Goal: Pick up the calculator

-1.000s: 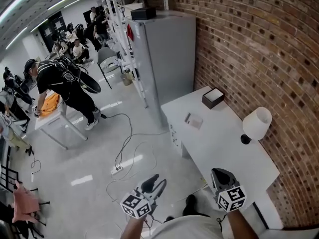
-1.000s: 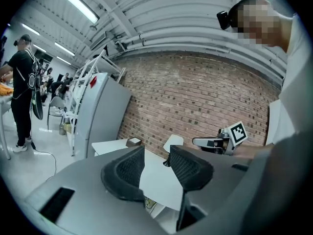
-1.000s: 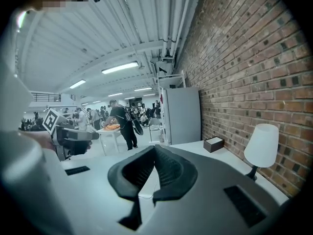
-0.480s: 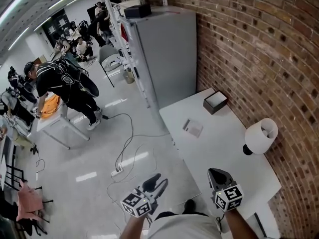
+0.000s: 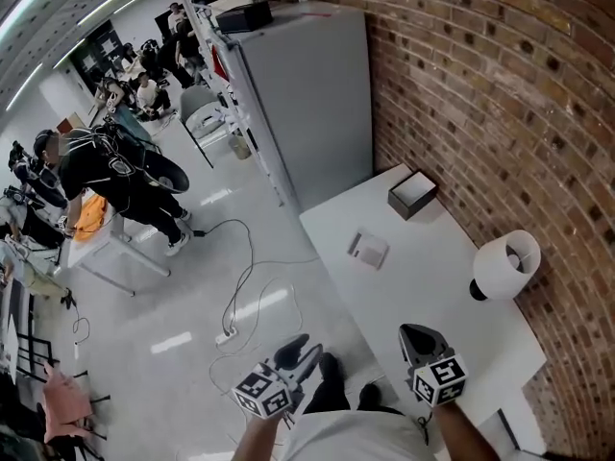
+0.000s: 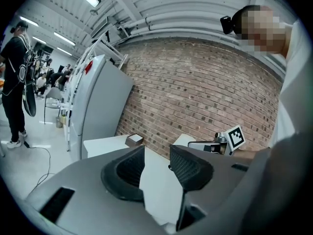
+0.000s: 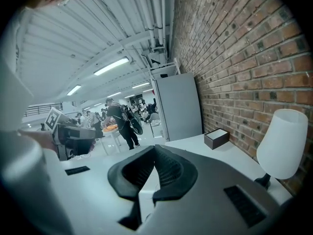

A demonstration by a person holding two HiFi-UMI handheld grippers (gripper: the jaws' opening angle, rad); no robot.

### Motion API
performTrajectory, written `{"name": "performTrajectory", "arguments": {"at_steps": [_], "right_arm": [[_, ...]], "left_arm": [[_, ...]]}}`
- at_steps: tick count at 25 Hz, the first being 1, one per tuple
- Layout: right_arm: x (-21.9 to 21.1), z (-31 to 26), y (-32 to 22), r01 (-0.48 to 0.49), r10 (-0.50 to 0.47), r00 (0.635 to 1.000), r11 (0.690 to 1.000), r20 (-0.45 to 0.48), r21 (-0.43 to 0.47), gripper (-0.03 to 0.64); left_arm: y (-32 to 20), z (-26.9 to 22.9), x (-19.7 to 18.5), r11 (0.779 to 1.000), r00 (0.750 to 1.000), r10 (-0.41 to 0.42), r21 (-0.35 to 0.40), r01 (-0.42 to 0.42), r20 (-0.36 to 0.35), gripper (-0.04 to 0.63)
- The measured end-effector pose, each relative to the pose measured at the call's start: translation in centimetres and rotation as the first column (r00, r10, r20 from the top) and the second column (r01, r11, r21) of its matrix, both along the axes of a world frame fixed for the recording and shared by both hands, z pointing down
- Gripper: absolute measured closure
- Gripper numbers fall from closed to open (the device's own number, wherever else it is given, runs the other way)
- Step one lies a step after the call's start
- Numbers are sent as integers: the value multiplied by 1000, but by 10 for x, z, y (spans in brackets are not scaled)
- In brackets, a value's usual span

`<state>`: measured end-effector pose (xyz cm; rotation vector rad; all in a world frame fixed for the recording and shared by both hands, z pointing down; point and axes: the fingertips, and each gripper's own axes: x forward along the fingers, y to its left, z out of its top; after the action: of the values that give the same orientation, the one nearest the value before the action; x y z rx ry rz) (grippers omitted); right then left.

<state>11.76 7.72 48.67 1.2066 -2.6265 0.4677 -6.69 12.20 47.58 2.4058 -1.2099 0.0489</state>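
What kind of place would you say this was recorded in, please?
Probably a shared lab or workshop in an industrial-style building: a bare red brick wall, a tall grey metal cabinet, and people at work tables across an open pale floor with loose black cables.

1. From the head camera I'm looking steeply down on the white table by the brick wall.
2. The left gripper camera is facing low across it, towards the wall.
3. The right gripper camera is looking along it; all three are sharing the dark box.
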Motion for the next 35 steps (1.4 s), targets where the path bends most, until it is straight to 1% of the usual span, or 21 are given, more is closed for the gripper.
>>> {"name": "performTrajectory", "arguments": {"at_steps": [3, 8, 15, 19, 23, 27, 31, 35], "right_arm": [[1, 4, -19, -25, 25, 1000, 1000, -16, -5, 606], [-8, 10, -55, -88, 88, 995, 996, -39, -11, 606], [-28, 25, -121, -178, 175, 982, 984, -69, -32, 606], [-39, 36, -155, -229, 224, 970, 972, -99, -46, 606], [-45, 50, -182, -291, 282, 951, 955, -123, -61, 604], [-47, 67, -202, -355, 341, 930, 931, -140, -89, 606], [-49, 86, -208, -381, 359, 919, 915, -163, -133, 604], [-47, 111, -209, -377, 341, 919, 906, -199, -192, 604]], "left_arm": [[-25, 6, -2, 1000, 1000, 21, -6, -21, -16, 417], [-76, 17, -10, 996, 996, 84, -16, -84, -42, 417], [-163, 38, -37, 983, 984, 177, -49, -177, -10, 417], [-209, 60, -49, 966, 969, 246, -87, -244, 14, 417], [-248, 89, -51, 943, 944, 323, -108, -316, 59, 419], [-278, 113, -43, 917, 922, 383, -141, -373, 50, 419], [-302, 146, -32, 892, 906, 421, -199, -405, 46, 424], [-319, 187, -22, 873, 901, 431, -271, -405, 44, 419]]}}
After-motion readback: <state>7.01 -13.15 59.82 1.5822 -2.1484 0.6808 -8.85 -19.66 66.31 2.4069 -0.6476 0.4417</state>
